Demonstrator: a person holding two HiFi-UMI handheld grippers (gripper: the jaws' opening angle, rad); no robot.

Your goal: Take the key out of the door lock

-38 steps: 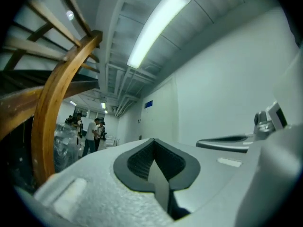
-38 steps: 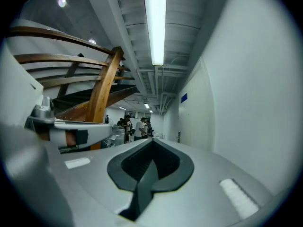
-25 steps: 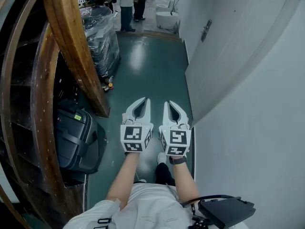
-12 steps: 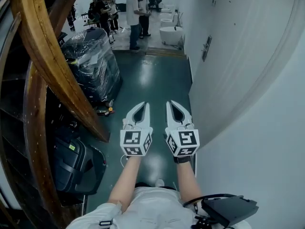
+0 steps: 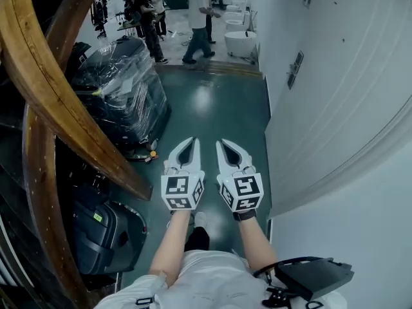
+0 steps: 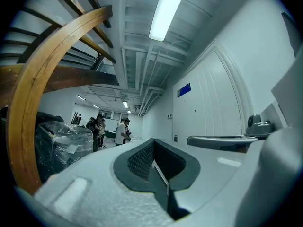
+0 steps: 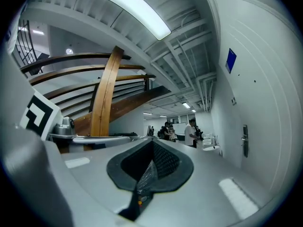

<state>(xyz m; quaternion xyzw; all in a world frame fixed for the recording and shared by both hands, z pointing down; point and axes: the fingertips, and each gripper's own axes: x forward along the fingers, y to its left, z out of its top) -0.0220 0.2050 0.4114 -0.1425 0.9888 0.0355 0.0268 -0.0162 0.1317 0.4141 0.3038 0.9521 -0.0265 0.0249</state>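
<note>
Since earlier: both grippers carried forward over the green floor [image 5: 219, 108], nearer the lock plate [image 5: 295, 69] | head view: left gripper [image 5: 190, 141], right gripper [image 5: 223, 143] side by side, well short and left of lock plate; key too small to make out | left gripper view: jaws together, nothing between | right gripper view: jaws together, empty; lock plate far ahead, right.

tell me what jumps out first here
The left hand-held gripper and right hand-held gripper, both shut, sit side by side at centre. A curved wooden beam sweeps down the left, and people stand at the corridor's far end.
</note>
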